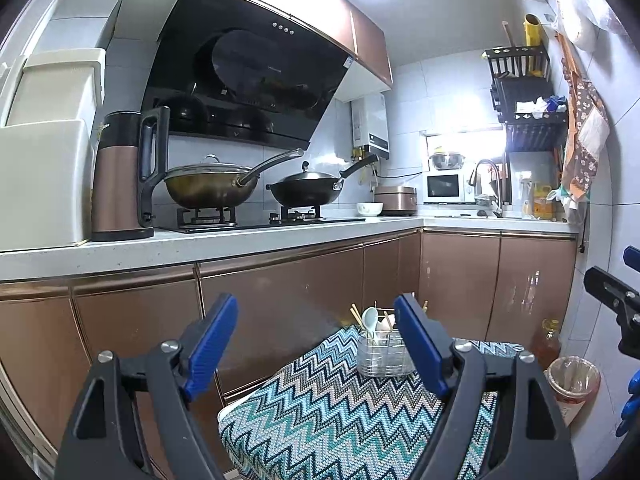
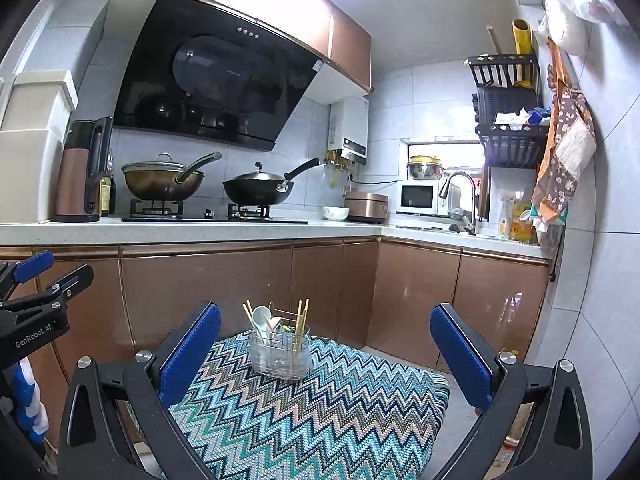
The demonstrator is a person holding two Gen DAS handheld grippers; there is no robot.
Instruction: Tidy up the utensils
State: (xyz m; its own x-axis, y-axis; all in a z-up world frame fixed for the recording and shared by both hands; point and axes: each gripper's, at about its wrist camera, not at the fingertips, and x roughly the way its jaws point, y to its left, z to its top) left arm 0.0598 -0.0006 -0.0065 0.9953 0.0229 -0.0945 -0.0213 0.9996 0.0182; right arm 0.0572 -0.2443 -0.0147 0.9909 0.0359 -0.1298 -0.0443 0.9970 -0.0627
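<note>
Two empty tongs (image 1: 316, 344) (image 2: 326, 354), one holder (image 2: 280, 354).

Both tongs (image 1: 316, 344) (image 2: 326, 350) spread wide, empty

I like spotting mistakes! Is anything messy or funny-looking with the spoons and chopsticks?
A little. In the clear holder on the zigzag cloth, the chopsticks lean in different directions, split into two bunches, with the white spoons between. Nothing looks spilled or broken.

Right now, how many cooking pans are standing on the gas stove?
2. The brass-coloured wok with a glass lid sits on the left burner; the black wok with a dark lid sits on the right burner. Nothing hides another pan there.
</note>
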